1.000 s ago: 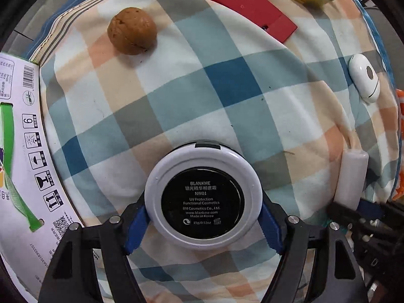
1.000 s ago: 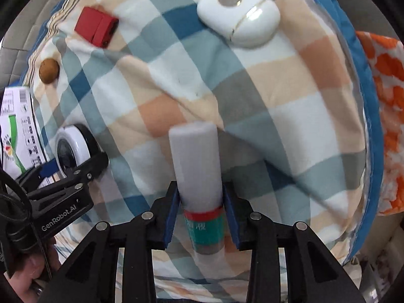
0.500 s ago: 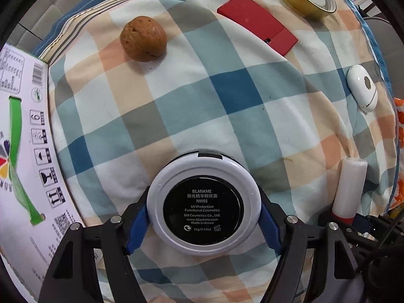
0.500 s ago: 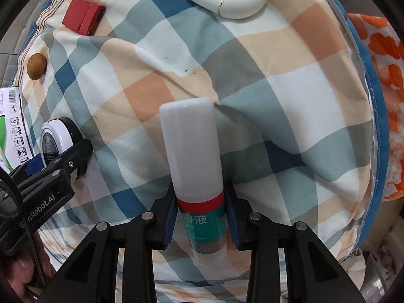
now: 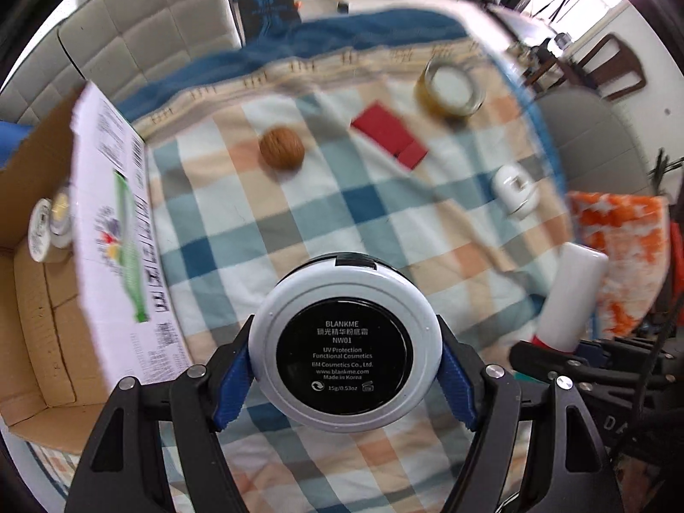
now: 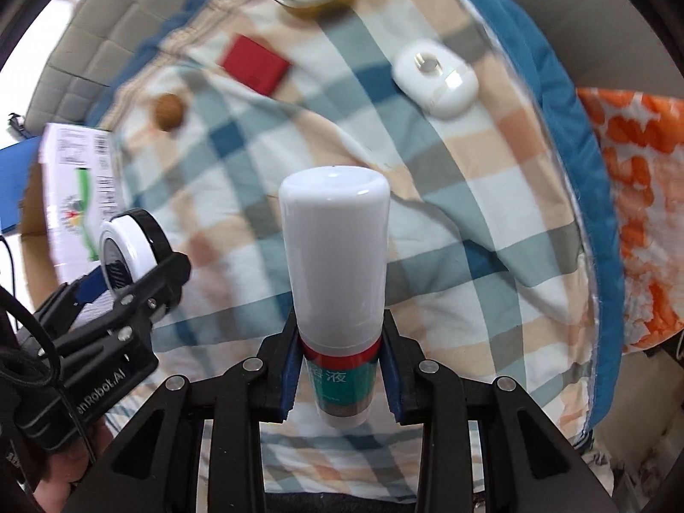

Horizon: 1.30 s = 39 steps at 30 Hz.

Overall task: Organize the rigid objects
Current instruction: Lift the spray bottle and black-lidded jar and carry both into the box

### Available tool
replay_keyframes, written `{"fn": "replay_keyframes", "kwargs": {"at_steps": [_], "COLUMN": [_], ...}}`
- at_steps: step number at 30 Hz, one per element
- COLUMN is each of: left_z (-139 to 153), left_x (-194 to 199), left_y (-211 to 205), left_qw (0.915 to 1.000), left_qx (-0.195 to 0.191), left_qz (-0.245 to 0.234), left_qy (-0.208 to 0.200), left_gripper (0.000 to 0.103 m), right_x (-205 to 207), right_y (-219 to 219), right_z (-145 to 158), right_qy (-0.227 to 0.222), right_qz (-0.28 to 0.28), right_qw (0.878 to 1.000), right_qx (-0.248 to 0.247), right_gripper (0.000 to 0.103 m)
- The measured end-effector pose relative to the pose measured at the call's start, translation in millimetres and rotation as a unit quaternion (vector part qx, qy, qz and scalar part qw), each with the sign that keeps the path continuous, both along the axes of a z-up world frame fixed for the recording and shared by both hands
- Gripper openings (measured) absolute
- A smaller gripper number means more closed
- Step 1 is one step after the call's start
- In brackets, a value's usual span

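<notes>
the checked blanket (image 5: 299, 222) now sits lower, so both things have been lifted off it. the cardboard box (image 5: 38, 308) is open at the left, likely next. the left hand-held gripper (image 5: 346, 367) squeezes the round compact (image 5: 344, 344). the right hand-held gripper (image 6: 340, 374) squeezes the white bottle (image 6: 335, 256).

a plaid cloth (image 5: 299, 213) with a blue border spreads under my fingers — on it lie a walnut (image 5: 282, 153), a flat red case (image 5: 389, 134), a roll of yellow tape (image 5: 449, 89) and a white oval gadget (image 5: 515, 190), all apart from each other.
</notes>
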<state>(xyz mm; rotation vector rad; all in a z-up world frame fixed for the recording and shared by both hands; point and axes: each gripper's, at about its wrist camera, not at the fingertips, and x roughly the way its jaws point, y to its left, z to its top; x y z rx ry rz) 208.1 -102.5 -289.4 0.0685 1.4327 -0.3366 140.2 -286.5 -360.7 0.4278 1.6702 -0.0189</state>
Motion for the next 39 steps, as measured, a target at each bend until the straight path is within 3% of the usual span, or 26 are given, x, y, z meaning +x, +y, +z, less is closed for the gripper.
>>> {"fn": "replay_keyframes", "kwargs": {"at_steps": [9,13,16,20,23,30,39], "left_z": [93,125,134,126,111,51,-36], "left_x": [16,16,15,16,18,30,68], "left_y": [74,121,160,214,252,313,341], "left_qw": [0.9939,0.9893,0.9862,0.9833,0.9816,0.9824,0.9846], "left_qx": [-0.046,-0.035,-0.021,0.0,0.013,0.037,0.059], "left_qz": [0.044,0.069,0.091,0.122,0.145,0.169,0.165], "left_qy": [-0.09,-0.123,-0.136,-0.135,-0.123,-0.07,0.0], "left_gripper": [0.073,0.073,0.073,0.073,0.073,0.073,0.073], "right_x": [39,47,52,66,77,108,132], "right_y": [51,71,109,171,221,310,348], "right_z": [96,140,162,176,173,101,4], "right_qy": [-0.072,-0.097,-0.109,-0.118,-0.111,-0.044,0.032], "right_qz": [0.036,0.06,0.089,0.13,0.156,0.187,0.183], "right_qw": [0.996,0.991,0.987,0.982,0.98,0.981,0.979], "right_qx": [0.048,0.065,0.073,0.07,0.062,-0.001,-0.085], "right_gripper": [0.034,0.034,0.034,0.034,0.034,0.034,0.035]}}
